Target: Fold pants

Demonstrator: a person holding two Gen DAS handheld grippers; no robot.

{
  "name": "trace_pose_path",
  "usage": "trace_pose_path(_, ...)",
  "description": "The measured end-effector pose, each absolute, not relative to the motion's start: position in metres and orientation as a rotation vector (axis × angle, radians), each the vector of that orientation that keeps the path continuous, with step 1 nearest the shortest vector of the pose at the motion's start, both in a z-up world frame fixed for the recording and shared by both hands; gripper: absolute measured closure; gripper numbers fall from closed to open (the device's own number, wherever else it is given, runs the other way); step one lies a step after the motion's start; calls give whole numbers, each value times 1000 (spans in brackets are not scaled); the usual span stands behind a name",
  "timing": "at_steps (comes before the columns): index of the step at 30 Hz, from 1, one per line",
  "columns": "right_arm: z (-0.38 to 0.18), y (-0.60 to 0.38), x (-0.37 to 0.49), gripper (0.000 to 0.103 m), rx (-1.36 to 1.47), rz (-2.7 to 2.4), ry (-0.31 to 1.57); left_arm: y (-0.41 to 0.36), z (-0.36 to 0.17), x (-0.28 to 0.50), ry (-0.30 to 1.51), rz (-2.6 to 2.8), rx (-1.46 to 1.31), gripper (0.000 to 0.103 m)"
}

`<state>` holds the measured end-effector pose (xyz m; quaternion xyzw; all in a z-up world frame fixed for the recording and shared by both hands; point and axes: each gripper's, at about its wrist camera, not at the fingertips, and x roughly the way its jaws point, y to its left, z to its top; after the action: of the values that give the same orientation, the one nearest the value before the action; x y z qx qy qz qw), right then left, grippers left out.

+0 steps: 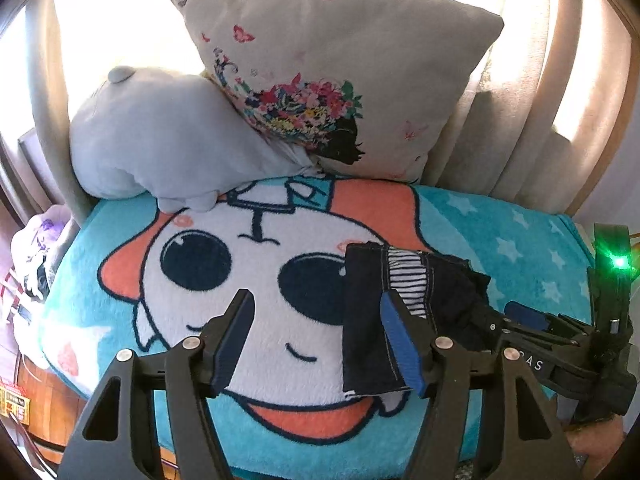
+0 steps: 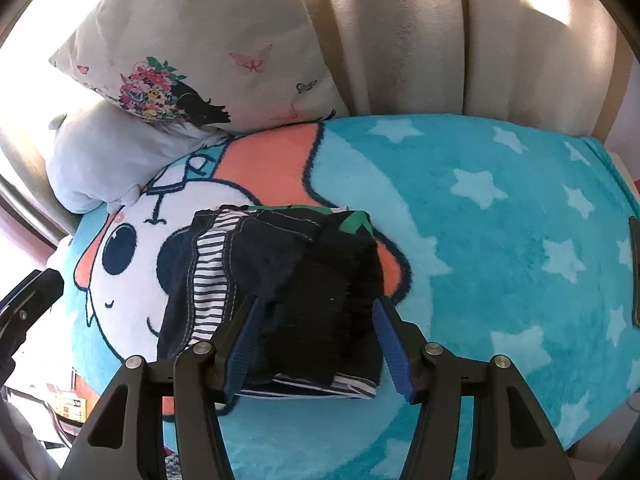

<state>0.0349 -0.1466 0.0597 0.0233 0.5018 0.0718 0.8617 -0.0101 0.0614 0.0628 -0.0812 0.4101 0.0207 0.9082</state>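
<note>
The dark navy pants (image 2: 280, 280) with a striped lining lie folded into a compact bundle on a blue cartoon blanket (image 2: 480, 240). In the left wrist view the pants (image 1: 372, 320) lie at the right. My left gripper (image 1: 320, 332) is open, its right finger over the bundle's left part and its left finger over bare blanket. My right gripper (image 2: 316, 328) is open, its fingers on either side of the bundle's near black part. The right gripper also shows in the left wrist view (image 1: 520, 316), beside the bundle.
A butterfly-print cushion (image 1: 340, 72) and a grey plush pillow (image 1: 160, 136) lean at the back of the blanket (image 1: 520, 248). Beige curtains (image 2: 440, 40) hang behind. Clutter (image 1: 32, 256) sits off the left edge of the bed.
</note>
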Motion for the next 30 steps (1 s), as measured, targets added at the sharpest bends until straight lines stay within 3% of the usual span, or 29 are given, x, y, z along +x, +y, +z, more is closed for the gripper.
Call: trace_pose_path(30, 50, -198, 59, 36, 191, 30, 1100, 56, 14, 29, 1039, 0, -214, 38)
